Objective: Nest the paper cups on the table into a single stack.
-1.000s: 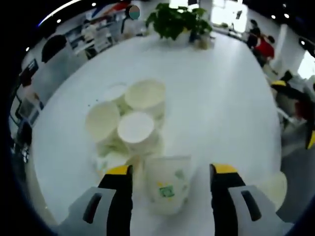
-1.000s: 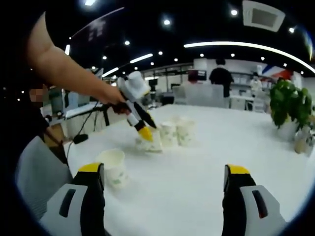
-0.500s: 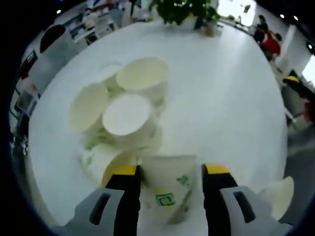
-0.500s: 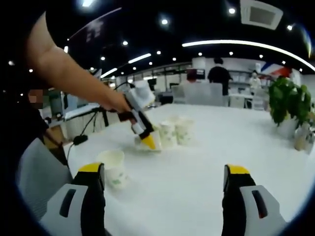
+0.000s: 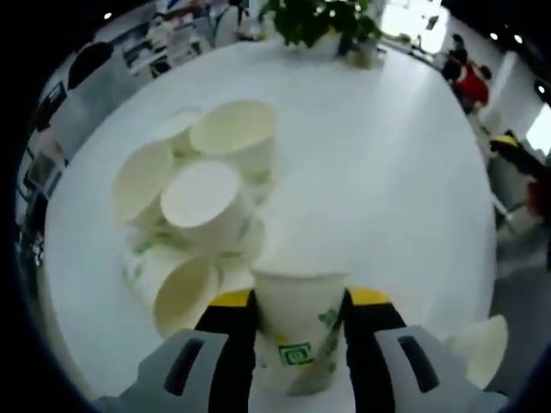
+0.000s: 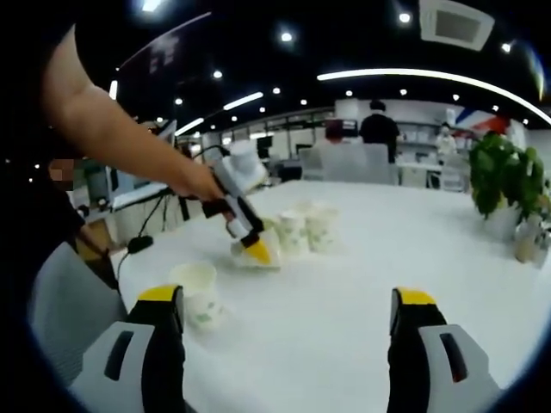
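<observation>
Left gripper [image 5: 297, 299] jaws grasping paper cup [image 5: 299, 320], cup cluster [image 5: 202, 202] just beyond, right gripper [image 6: 288, 303] jaws released

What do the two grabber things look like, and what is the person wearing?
Each gripper has two grey fingers with black inner faces, yellow tips and a dark slot on each finger: see the left gripper and right gripper. Seen from the right gripper view, the left one also carries a white box on top, with a dark cable hanging nearby. The person's dark sleeve is short.
</observation>
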Motion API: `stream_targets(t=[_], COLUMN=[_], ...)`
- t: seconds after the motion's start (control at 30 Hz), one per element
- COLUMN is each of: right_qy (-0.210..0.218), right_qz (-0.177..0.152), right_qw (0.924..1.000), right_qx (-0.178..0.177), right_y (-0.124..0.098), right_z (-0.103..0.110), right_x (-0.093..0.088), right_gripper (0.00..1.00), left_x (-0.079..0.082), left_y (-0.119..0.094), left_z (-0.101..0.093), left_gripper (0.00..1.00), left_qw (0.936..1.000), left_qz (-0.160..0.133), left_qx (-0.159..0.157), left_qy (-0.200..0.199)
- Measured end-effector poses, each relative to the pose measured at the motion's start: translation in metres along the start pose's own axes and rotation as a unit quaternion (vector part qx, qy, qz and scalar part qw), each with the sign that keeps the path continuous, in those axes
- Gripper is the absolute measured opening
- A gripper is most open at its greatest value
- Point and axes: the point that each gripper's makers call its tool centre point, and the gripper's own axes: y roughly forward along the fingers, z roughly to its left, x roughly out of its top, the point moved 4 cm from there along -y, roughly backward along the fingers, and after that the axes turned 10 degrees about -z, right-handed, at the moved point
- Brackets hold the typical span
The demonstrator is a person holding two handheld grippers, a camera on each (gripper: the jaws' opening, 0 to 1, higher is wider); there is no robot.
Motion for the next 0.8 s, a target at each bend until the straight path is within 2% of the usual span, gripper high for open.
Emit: stream_targets(t=[0.17, 0.23, 0.33, 0.37, 0.43, 0.47, 0.5, 0.57, 0.63, 0.67, 0.73, 0.77, 0.8], right_qy=[-0.002, -0.004, -0.006, -0.006, -0.007, -0.008, -0.007, -0.007, -0.007, -0.008, -0.01, -0.01, -0.012], right_qz=[0.003, 0.004, 0.006, 0.007, 0.007, 0.007, 0.006, 0.007, 0.009, 0.01, 0.011, 0.011, 0.012], right_qw=[1.0, 1.0, 1.0, 0.9999, 0.9999, 0.9999, 0.9999, 0.9999, 0.9999, 0.9999, 0.9998, 0.9998, 0.9998], right_qx=[0.002, 0.003, 0.004, 0.004, 0.004, 0.004, 0.004, 0.004, 0.005, 0.007, 0.01, 0.011, 0.011], right_y=[0.0, -0.001, -0.001, -0.001, -0.001, -0.001, -0.001, -0.001, -0.001, -0.001, 0.0, 0.0, 0.0], right_z=[0.001, 0.001, 0.001, 0.001, 0.001, 0.001, 0.0, 0.0, 0.0, 0.001, 0.002, 0.002, 0.002], right_x=[-0.001, -0.001, -0.001, -0.002, -0.001, -0.001, -0.001, -0.001, -0.001, -0.001, -0.001, -0.001, -0.001], right_gripper=[0.98, 0.98, 0.98, 0.98, 0.98, 0.98, 0.98, 0.98, 0.98, 0.97, 0.97, 0.97, 0.97], left_x=[-0.002, 0.0, 0.0, 0.002, 0.005, 0.01, 0.011, 0.013, 0.015, 0.014, 0.013, 0.017, 0.018], left_y=[-0.006, -0.01, -0.014, -0.017, -0.023, -0.028, -0.03, -0.041, -0.048, -0.05, -0.057, -0.062, -0.063], left_z=[-0.001, -0.001, 0.002, 0.003, 0.006, 0.008, 0.009, 0.013, 0.013, 0.011, 0.013, 0.014, 0.014], left_gripper=[0.35, 0.35, 0.35, 0.35, 0.36, 0.36, 0.36, 0.36, 0.37, 0.37, 0.37, 0.37, 0.37], left_qw=[0.9998, 0.9988, 0.9975, 0.9957, 0.9914, 0.9863, 0.985, 0.975, 0.9657, 0.9647, 0.9614, 0.9543, 0.9523], left_qz=[-0.02, -0.049, -0.067, -0.086, -0.118, -0.15, -0.157, -0.201, -0.239, -0.244, -0.256, -0.279, -0.285], left_qx=[0.002, 0.002, 0.009, 0.01, 0.022, 0.027, 0.029, 0.046, 0.049, 0.047, 0.064, 0.068, 0.067], left_qy=[0.002, -0.003, -0.021, -0.032, -0.051, -0.062, -0.065, -0.084, -0.089, -0.087, -0.077, -0.084, -0.088])
